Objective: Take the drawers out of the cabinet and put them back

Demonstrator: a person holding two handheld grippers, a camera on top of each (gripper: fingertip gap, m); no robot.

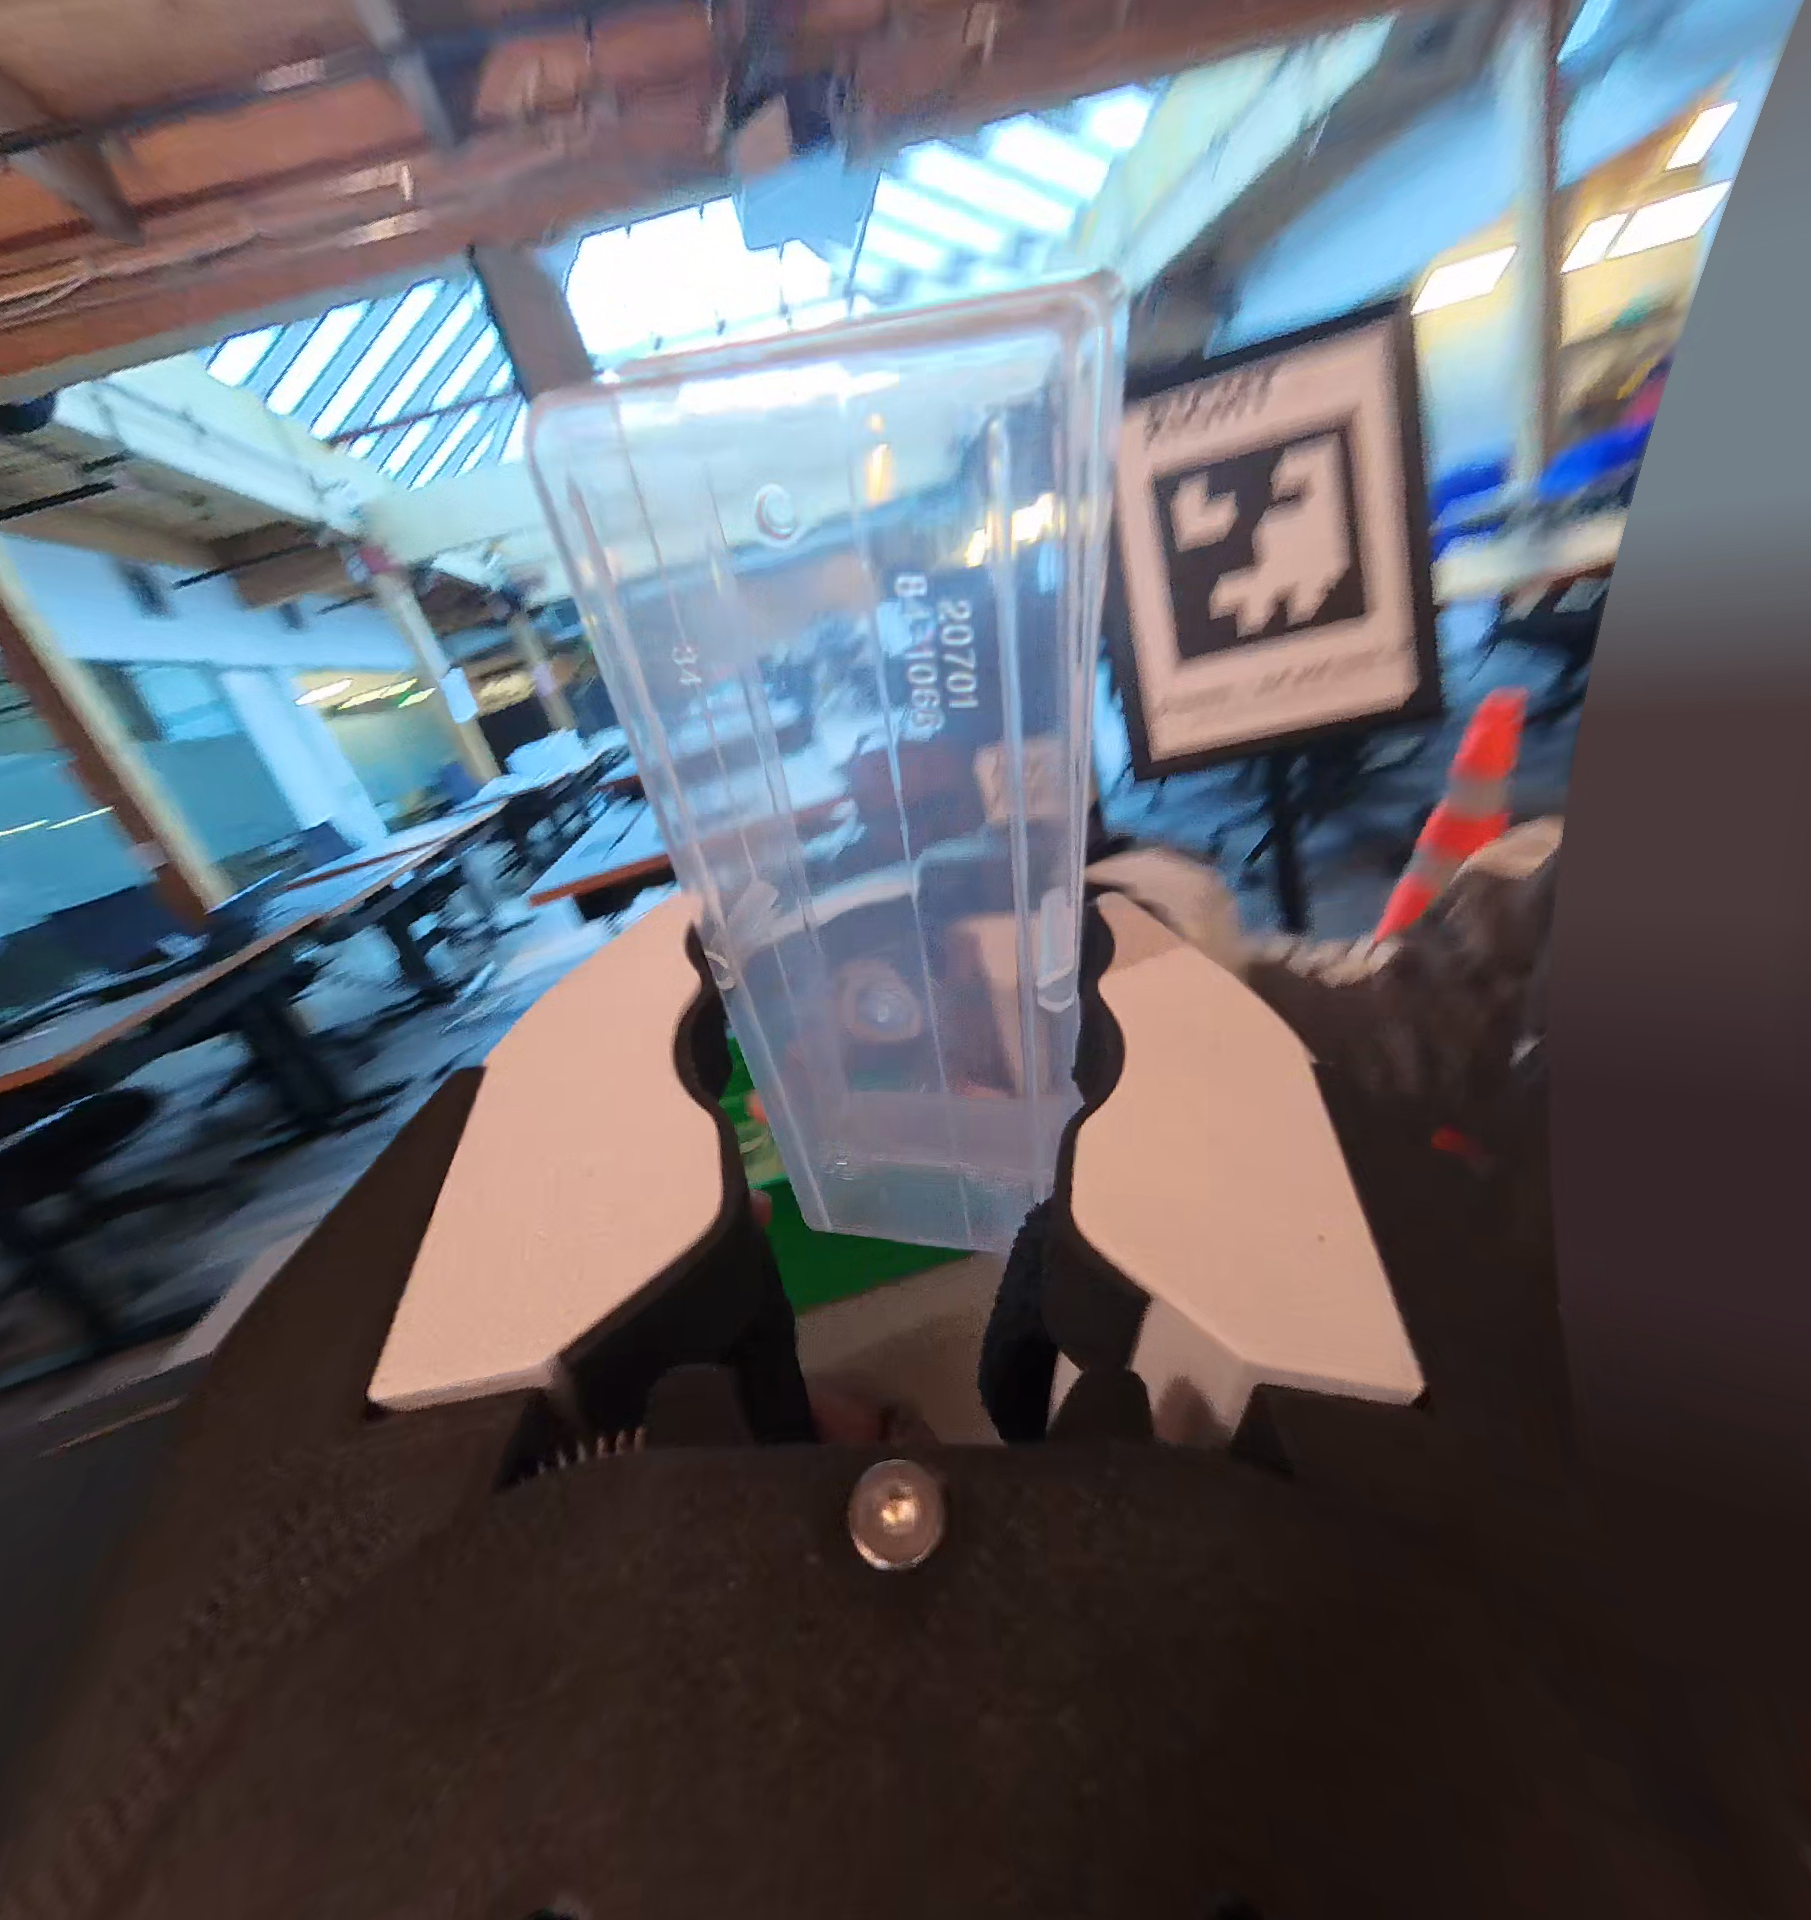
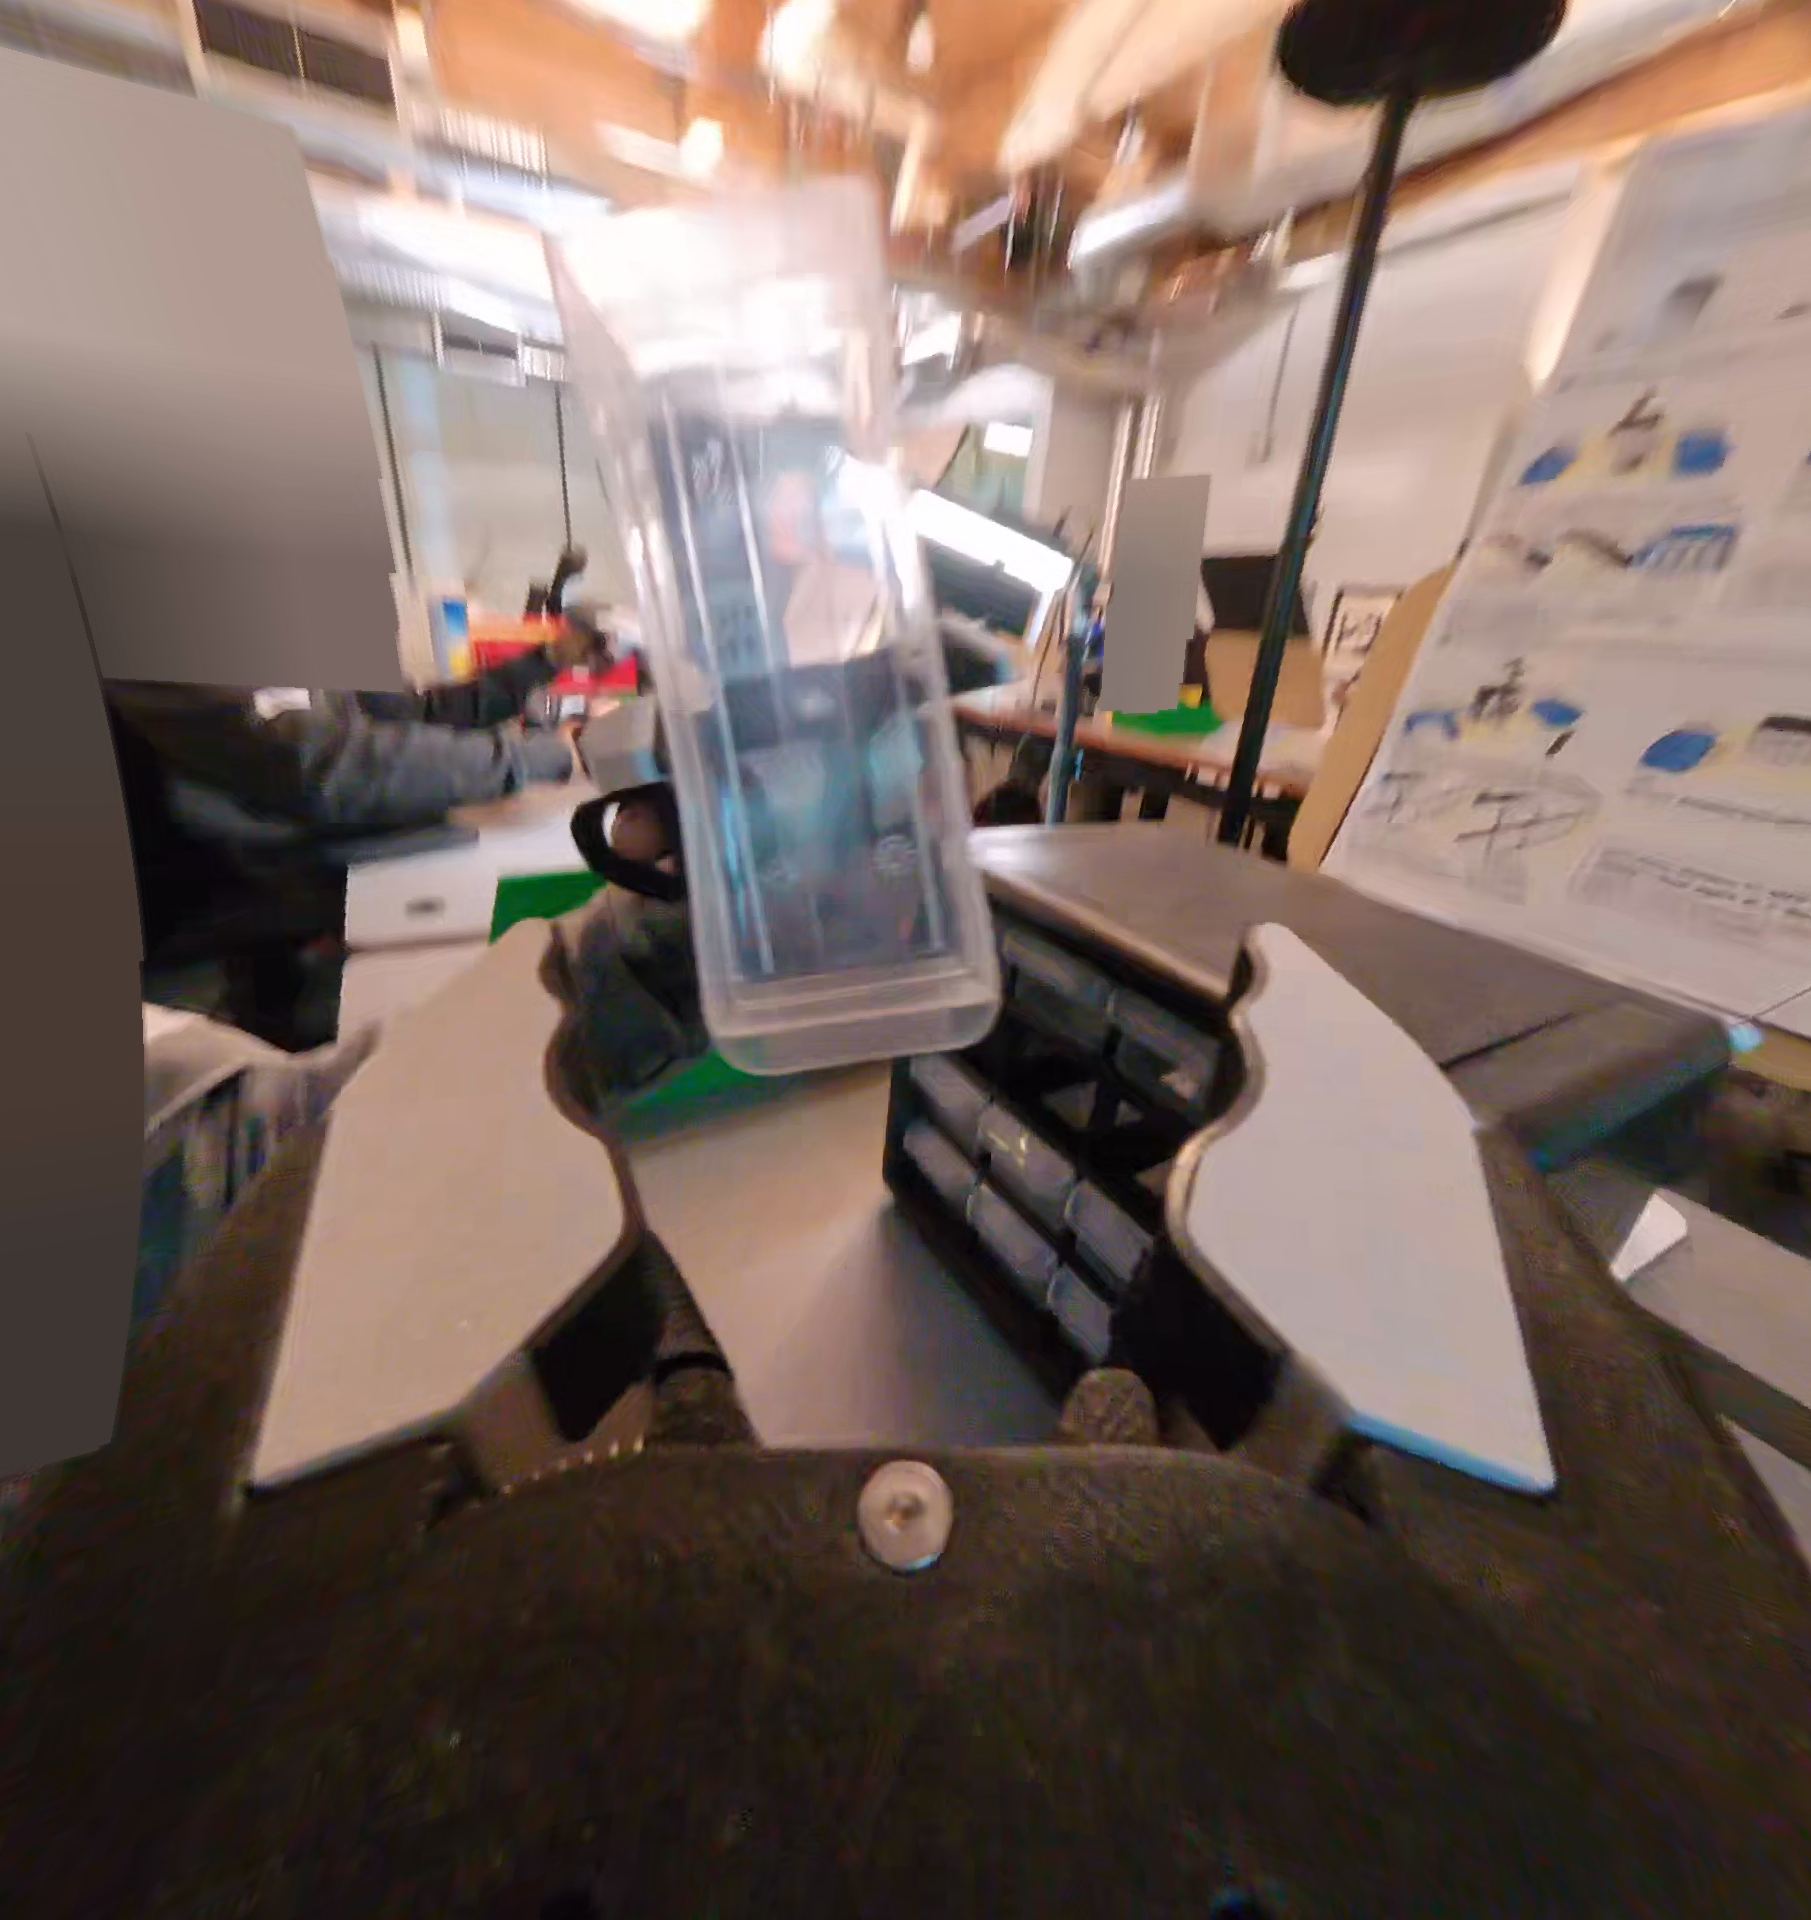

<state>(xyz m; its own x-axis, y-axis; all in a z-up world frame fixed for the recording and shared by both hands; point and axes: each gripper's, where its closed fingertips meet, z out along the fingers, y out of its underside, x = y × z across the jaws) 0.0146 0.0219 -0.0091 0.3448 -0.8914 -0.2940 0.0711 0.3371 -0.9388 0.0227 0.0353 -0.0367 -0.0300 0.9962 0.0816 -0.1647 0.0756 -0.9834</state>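
My left gripper (image 1: 896, 925) is shut on a clear plastic drawer (image 1: 839, 727), pinching its lower end so that it stands up and tilts away in the air. In the right wrist view the same drawer (image 2: 797, 727) hangs blurred just beyond my right gripper (image 2: 906, 951), which is open and empty. The left gripper (image 2: 631, 935) shows as a dark blur behind the drawer's lower left. The black cabinet (image 2: 1192, 914) with several small clear drawers stands on the table right of the drawer, its front facing left; one slot (image 2: 1088, 1101) looks empty.
A green mat (image 2: 693, 1081) lies on the grey table beside the cabinet. A black pole (image 2: 1316, 468) and a poster board (image 2: 1659, 623) stand at the right. A black-and-white marker board (image 1: 1275, 551) and an orange cone (image 1: 1462, 810) are beyond the drawer.
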